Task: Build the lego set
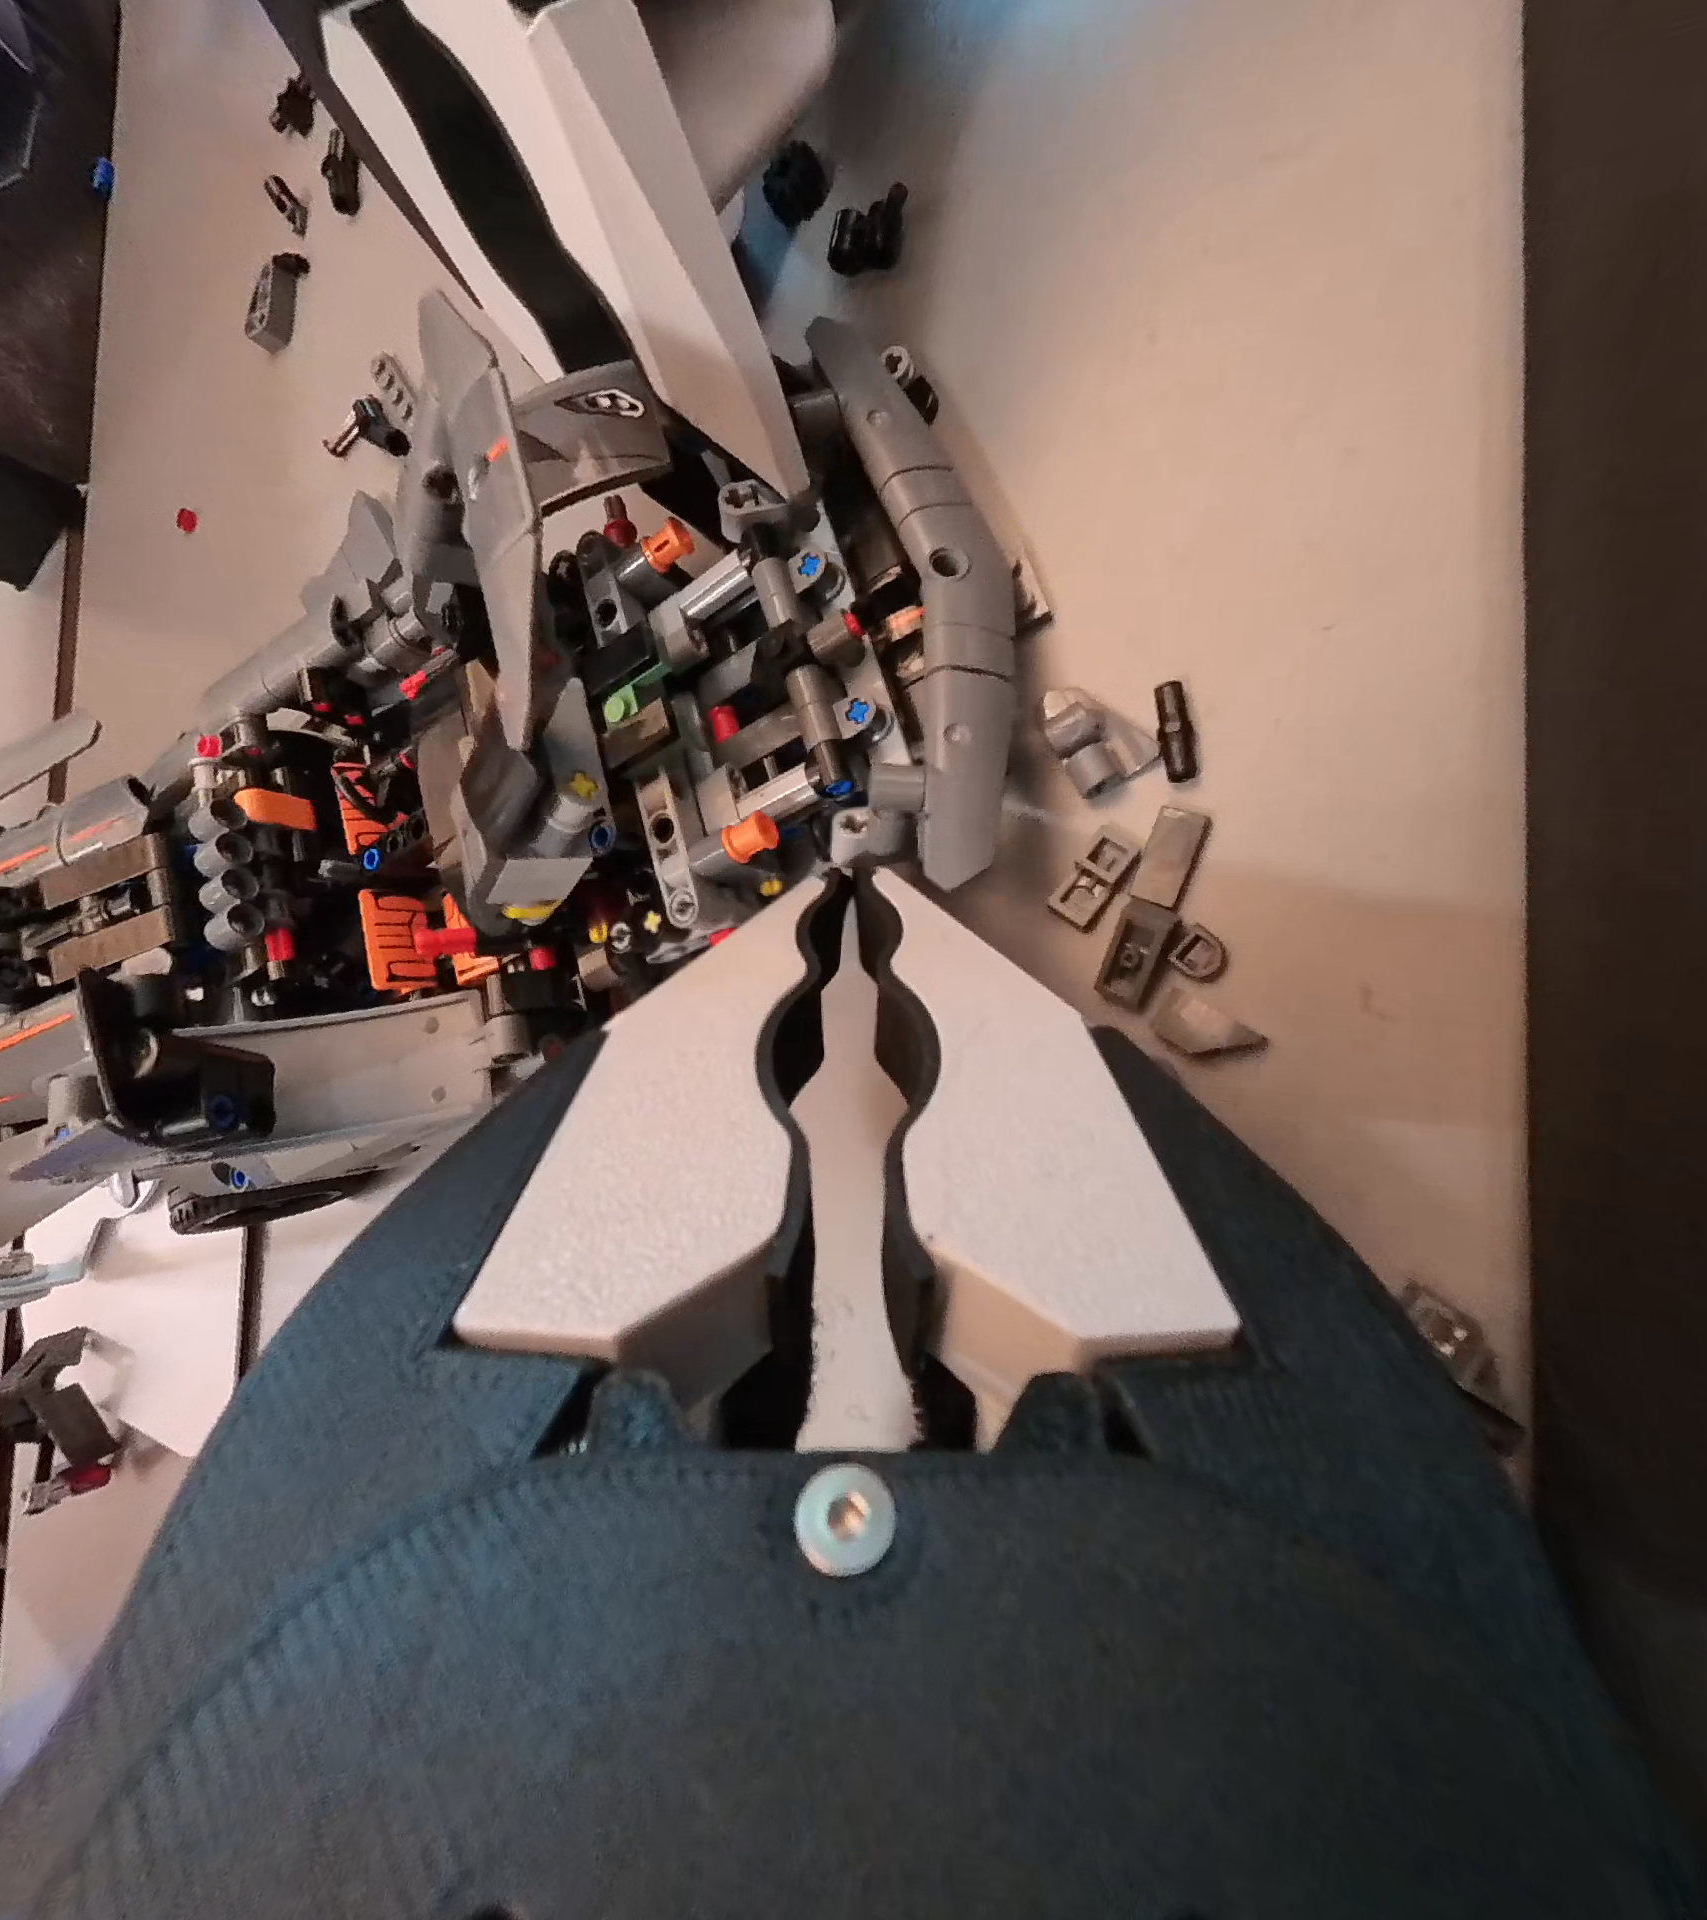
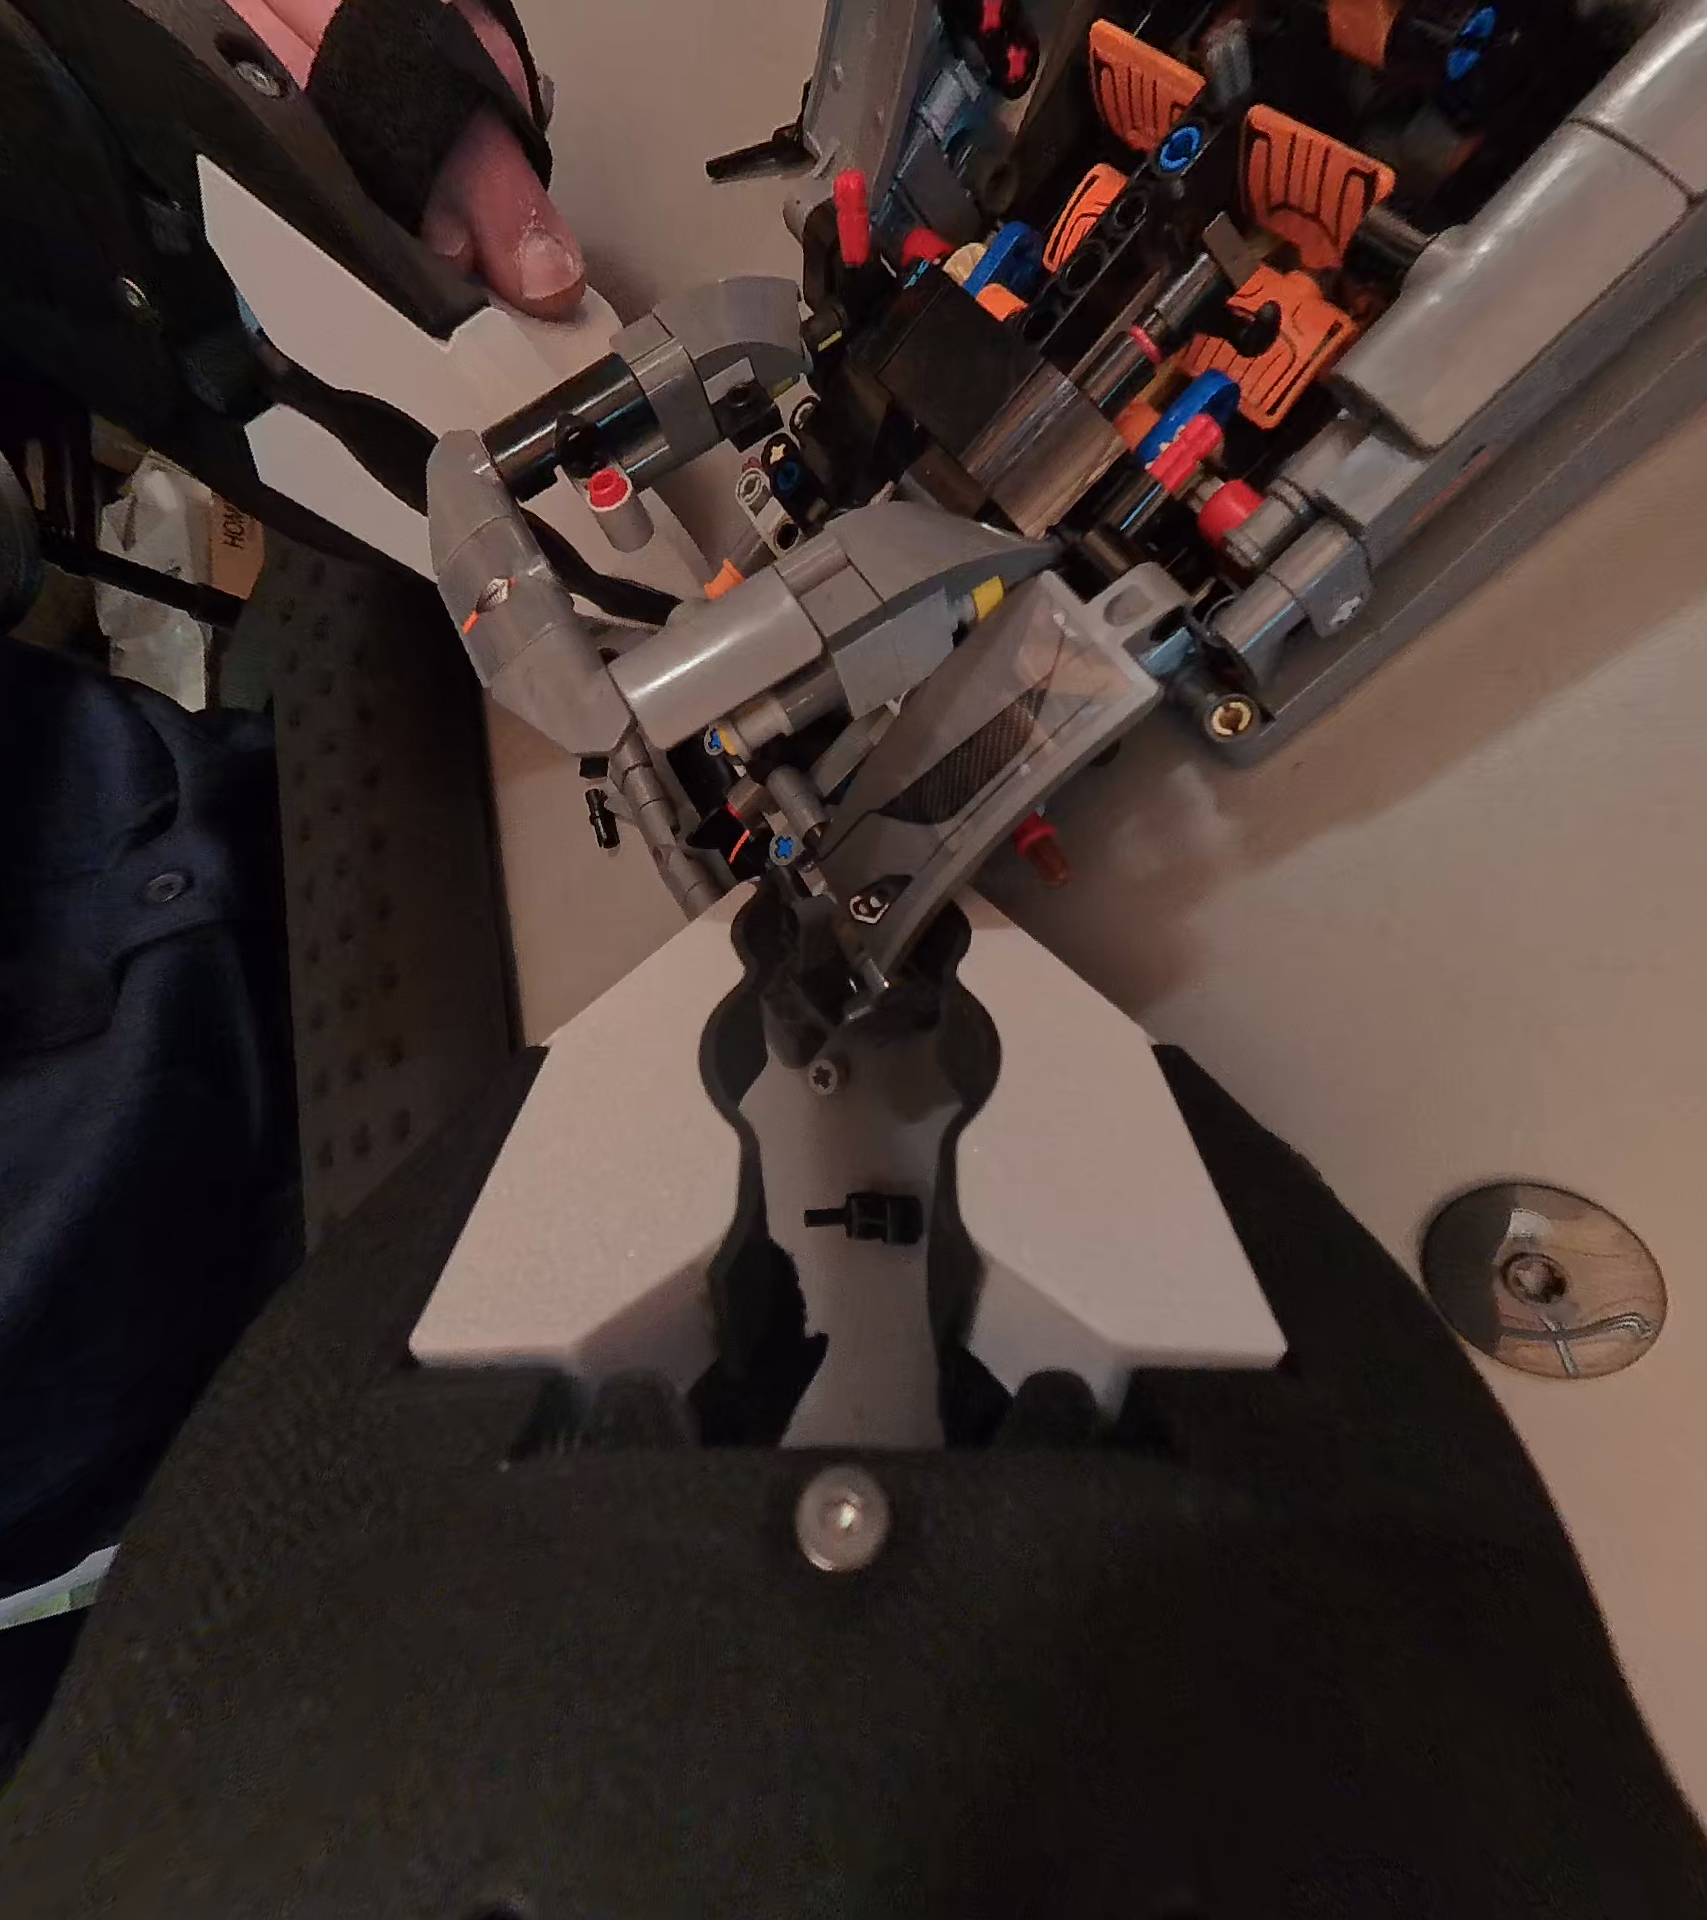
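Note:
The large grey, black and orange lego model point(image 1: 620, 727) lies across the pale table point(image 1: 1244, 520). My left gripper point(image 1: 847, 883) is shut. Its tips are together just below a light grey connector point(image 1: 864, 828) beside the model's long curved grey strip point(image 1: 953, 644). My right gripper point(image 2: 854, 935) is closed around the model's end point(image 2: 932, 644), with a black part point(image 2: 797, 987) and the edge of a dark grey curved panel point(image 2: 942, 831) between its pads. Its white fingers point(image 1: 683, 260) also show in the left wrist view, and the left gripper's fingers point(image 2: 361, 301) show in the right wrist view.
Small dark and grey loose pieces point(image 1: 1140, 894) lie right of the model, near the table's right edge point(image 1: 1519, 935). Black pins point(image 1: 864, 229) lie farther off. A black pin point(image 2: 864, 1216) lies on the table under my right gripper. A round metal disc point(image 2: 1545, 1278) is set in the table. Left tips to right tips: about 7 centimeters. Measured from the fingertips, the black pin point(image 2: 864, 1216) is 6 centimeters or so from the right gripper and 12 centimeters from the left. Look for it in the left wrist view point(image 1: 875, 234) too.

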`<state>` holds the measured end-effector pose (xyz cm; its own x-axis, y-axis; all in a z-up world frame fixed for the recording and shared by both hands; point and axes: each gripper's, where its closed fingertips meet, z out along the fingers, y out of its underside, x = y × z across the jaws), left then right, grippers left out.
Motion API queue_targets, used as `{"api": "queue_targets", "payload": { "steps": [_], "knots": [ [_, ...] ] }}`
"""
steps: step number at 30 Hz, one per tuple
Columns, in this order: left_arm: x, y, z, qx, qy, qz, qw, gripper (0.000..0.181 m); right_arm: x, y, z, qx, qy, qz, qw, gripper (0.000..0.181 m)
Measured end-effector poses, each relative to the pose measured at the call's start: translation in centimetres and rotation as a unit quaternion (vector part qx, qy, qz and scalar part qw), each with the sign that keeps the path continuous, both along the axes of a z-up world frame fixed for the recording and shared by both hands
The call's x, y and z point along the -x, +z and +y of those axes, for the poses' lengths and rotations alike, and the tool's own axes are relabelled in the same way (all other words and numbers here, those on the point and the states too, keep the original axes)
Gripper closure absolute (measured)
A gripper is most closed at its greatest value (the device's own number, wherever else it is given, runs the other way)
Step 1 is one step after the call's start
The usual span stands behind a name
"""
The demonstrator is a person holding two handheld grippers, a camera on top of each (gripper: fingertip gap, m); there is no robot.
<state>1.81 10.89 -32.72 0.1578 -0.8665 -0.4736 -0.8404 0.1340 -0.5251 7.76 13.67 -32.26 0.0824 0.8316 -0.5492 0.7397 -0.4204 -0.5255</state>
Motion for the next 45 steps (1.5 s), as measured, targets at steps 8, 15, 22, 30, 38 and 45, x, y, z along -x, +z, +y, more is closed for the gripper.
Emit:
{"api": "queue_targets", "payload": {
  "steps": [8,15,22,30,38,45],
  "knots": [
    [-0.3,0.0,0.3,-0.005,0.007,-0.001,1.000,0.177,0.1,0.0,0.0,0.004,-0.003,0.001,1.000,0.156],
    [-0.2,-0.1,0.2,-0.007,0.004,0.003,1.000,0.177,0.1,0.2,0.0,0.000,-0.003,0.002,1.000,0.149],
    [0.5,-0.3,-0.1,0.008,-0.004,0.006,1.000,0.176,-0.6,1.5,0.5,-0.023,-0.019,0.014,0.999,0.143],
    [0.0,0.0,-1.6,0.040,-0.038,-0.023,0.998,0.164,-1.9,4.6,1.2,-0.069,-0.043,0.060,0.995,0.150],
    [-0.4,0.3,-1.8,0.037,-0.042,-0.033,0.998,0.165,-1.2,5.5,-1.0,-0.112,0.019,0.086,0.990,0.154],
    [-0.5,0.6,-1.5,0.030,-0.035,-0.039,0.998,0.168,-0.5,5.1,-3.3,-0.125,0.077,0.090,0.985,0.155]
  ]
}}
